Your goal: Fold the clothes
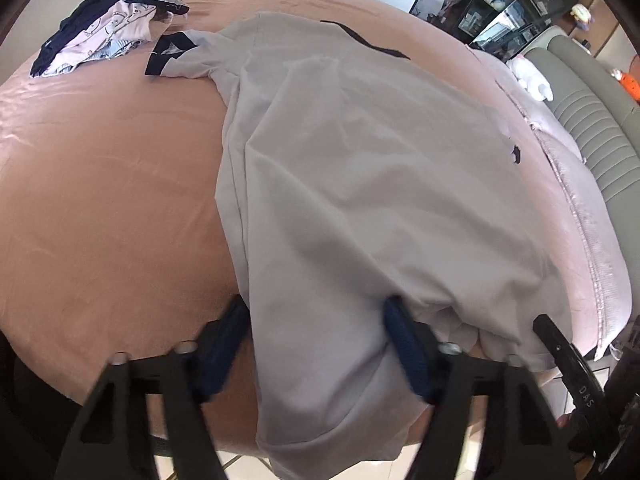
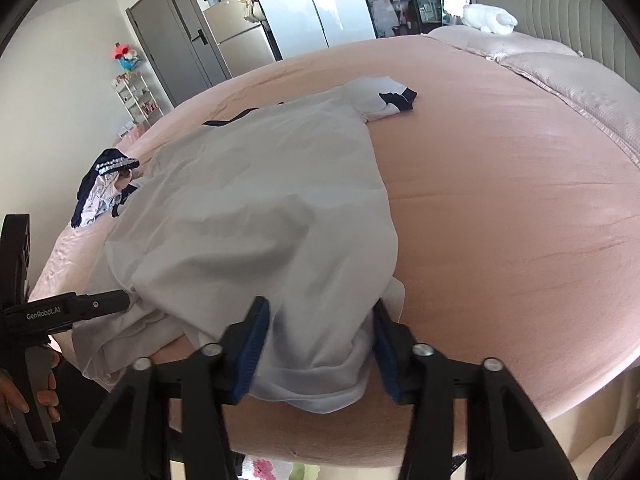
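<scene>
A light grey shirt (image 1: 360, 160) with dark trim lies spread on the pink bed (image 1: 100, 180), its hem hanging over the near edge. My left gripper (image 1: 316, 320) straddles the hem near one corner. The cloth lies smooth between its blue pads (image 1: 224, 340), which stand well apart. In the right wrist view the same shirt (image 2: 260, 200) shows, and my right gripper (image 2: 318, 320) is shut on a bunched wad of hem at the other corner. The left gripper's finger (image 2: 100, 304) shows at the left edge there, with a hand (image 2: 16, 396) below it.
A pile of dark and pale clothes (image 1: 108, 28) (image 2: 104, 184) sits at the bed's far left. Pillows (image 2: 560, 72) and a padded headboard (image 2: 560, 0) lie to the right. A door, a fridge and shelves stand beyond the bed.
</scene>
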Motion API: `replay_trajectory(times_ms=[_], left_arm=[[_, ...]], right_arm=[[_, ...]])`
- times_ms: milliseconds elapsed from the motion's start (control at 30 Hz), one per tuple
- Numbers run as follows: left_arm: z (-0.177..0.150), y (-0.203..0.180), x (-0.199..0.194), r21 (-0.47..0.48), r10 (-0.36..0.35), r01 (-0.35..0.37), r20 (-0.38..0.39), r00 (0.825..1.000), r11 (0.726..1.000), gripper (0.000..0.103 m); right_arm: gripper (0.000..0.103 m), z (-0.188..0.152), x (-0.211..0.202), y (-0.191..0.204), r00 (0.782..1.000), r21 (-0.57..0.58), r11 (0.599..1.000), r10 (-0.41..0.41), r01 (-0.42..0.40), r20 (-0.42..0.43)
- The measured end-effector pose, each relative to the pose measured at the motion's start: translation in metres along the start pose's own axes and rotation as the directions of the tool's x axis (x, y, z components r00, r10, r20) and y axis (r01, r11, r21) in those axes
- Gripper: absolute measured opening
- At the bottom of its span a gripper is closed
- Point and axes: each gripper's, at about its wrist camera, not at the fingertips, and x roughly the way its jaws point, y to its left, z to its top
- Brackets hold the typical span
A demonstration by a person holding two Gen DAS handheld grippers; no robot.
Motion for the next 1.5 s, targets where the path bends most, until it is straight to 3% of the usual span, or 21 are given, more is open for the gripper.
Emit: replay_trajectory(times_ms=[33,100,167,267,400,533,733,833,1033,1067,1100,1133,1167,1200,1300,1433,1500], left_arm=[[0.001,0.005,-0.002,-0.022,-0.027,0.027,-0.001,1.000,0.999,0.013],[0.002,0.014,-0.007,-0.054,-0.062,0.062,0.000,0.998,0.997,0.010],[0.005,0.018,-0.019,-0.052,-0.069,0.071,0.024,0.997,0.996,0.009],[0.015,0.010,-0.048,0.054,-0.034,0.029,0.098,0.995,0.998,0.008],[0.031,0.009,-0.085,0.131,-0.049,0.029,0.155,0.987,0.991,0.008],[0.050,0.000,-0.093,0.144,-0.032,0.016,0.108,0.994,0.989,0.008],[0.058,0.013,-0.104,0.200,0.002,-0.018,0.080,0.997,0.980,0.012],[0.058,0.028,-0.111,0.194,0.086,-0.099,0.077,0.993,0.976,0.011],[0.054,0.058,-0.114,0.180,0.242,-0.247,0.050,0.969,0.952,0.012],[0.054,0.060,-0.113,0.186,0.240,-0.244,0.045,0.970,0.952,0.016],[0.054,0.061,-0.112,0.190,0.231,-0.235,0.042,0.972,0.953,0.030],[0.053,0.061,-0.112,0.191,0.219,-0.224,0.047,0.975,0.956,0.041],[0.052,0.059,-0.113,0.194,0.191,-0.198,0.054,0.980,0.961,0.070],[0.050,0.058,-0.114,0.199,0.158,-0.167,0.062,0.985,0.966,0.088],[0.046,0.044,-0.114,0.236,0.084,-0.102,0.086,0.993,0.966,0.090],[0.039,0.026,-0.108,0.302,0.081,-0.112,0.112,0.990,0.947,0.090],[0.030,0.020,-0.103,0.344,0.091,-0.130,0.127,0.988,0.930,0.090]], right_arm=[[0.035,0.002,-0.002,-0.001,1.000,0.021,1.000,0.016,-0.016,0.007],[0.021,0.009,-0.007,-0.003,0.998,0.062,0.996,0.056,-0.058,0.033],[0.019,0.018,-0.015,-0.003,0.994,0.089,0.992,0.087,-0.092,0.061],[0.017,0.034,-0.028,0.000,0.987,0.099,0.986,0.122,-0.133,0.104],[0.017,0.053,-0.044,0.006,0.977,0.091,0.981,0.157,-0.171,0.145],[0.017,0.070,-0.062,0.015,0.970,0.074,0.980,0.172,-0.187,0.172],[0.017,0.089,-0.081,0.023,0.979,0.020,0.994,0.103,-0.108,0.177],[0.017,0.094,-0.082,0.017,0.988,0.004,1.000,0.006,-0.006,0.156],[0.020,0.086,-0.085,-0.007,0.991,0.032,0.999,-0.025,0.021,0.135],[0.030,0.083,-0.083,-0.006,0.992,0.013,0.999,-0.030,0.029,0.126],[0.049,0.080,-0.082,-0.005,0.992,-0.005,0.999,-0.036,0.037,0.117],[0.059,0.075,-0.079,-0.003,0.994,-0.034,0.998,-0.040,0.044,0.103],[0.071,0.069,-0.077,0.002,0.995,-0.075,0.996,-0.044,0.050,0.091],[0.072,0.063,-0.074,0.008,0.996,-0.120,0.991,-0.047,0.057,0.082],[0.072,0.042,-0.065,0.023,0.995,-0.269,0.959,-0.083,0.095,0.055],[0.072,0.008,-0.056,0.038,0.988,-0.468,0.870,-0.149,0.154,0.049],[0.072,-0.008,-0.055,0.039,0.984,-0.509,0.843,-0.164,0.174,0.064]])
